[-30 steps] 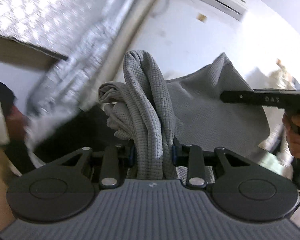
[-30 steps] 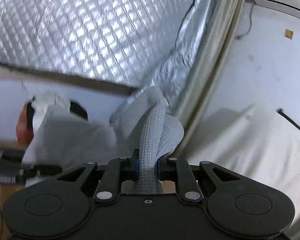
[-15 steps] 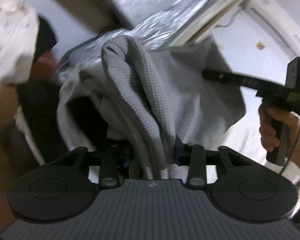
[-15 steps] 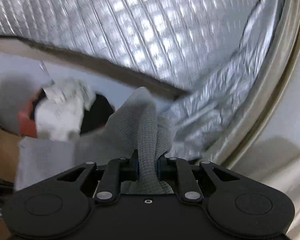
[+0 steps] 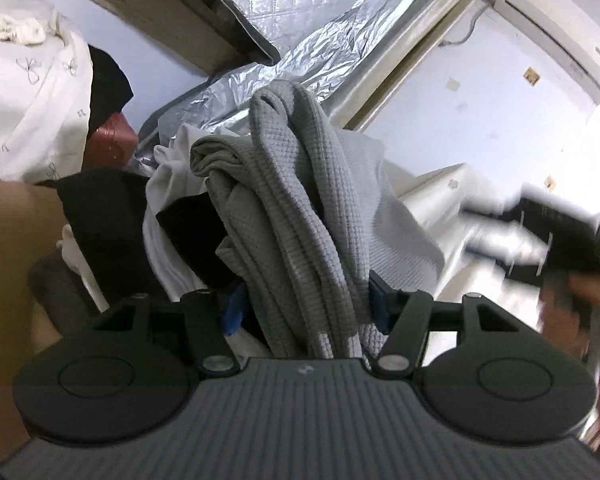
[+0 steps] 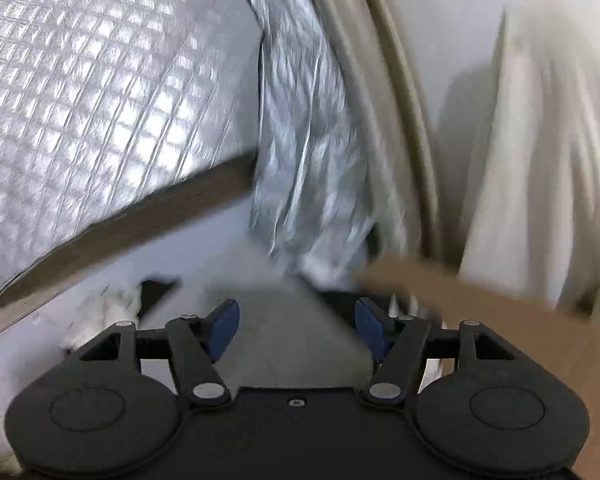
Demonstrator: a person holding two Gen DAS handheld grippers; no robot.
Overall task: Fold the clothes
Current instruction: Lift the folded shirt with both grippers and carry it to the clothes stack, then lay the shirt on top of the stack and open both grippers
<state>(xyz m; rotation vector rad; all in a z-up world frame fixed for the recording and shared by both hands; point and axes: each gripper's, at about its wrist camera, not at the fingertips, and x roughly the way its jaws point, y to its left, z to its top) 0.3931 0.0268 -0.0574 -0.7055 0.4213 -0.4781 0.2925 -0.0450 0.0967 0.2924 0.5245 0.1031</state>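
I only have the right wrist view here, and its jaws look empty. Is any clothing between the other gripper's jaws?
Observer: Yes. A bunched grey waffle-knit garment stands between the jaws of the left gripper.
Operator: Is it clamped?
Observer: It does not look so. The left jaws are opening, and the blue pad on the picture's left stands clear of the fabric.
Operator: Anything else near it?
Observer: A white cloth and a black cloth lie heaped just beyond the grey one.
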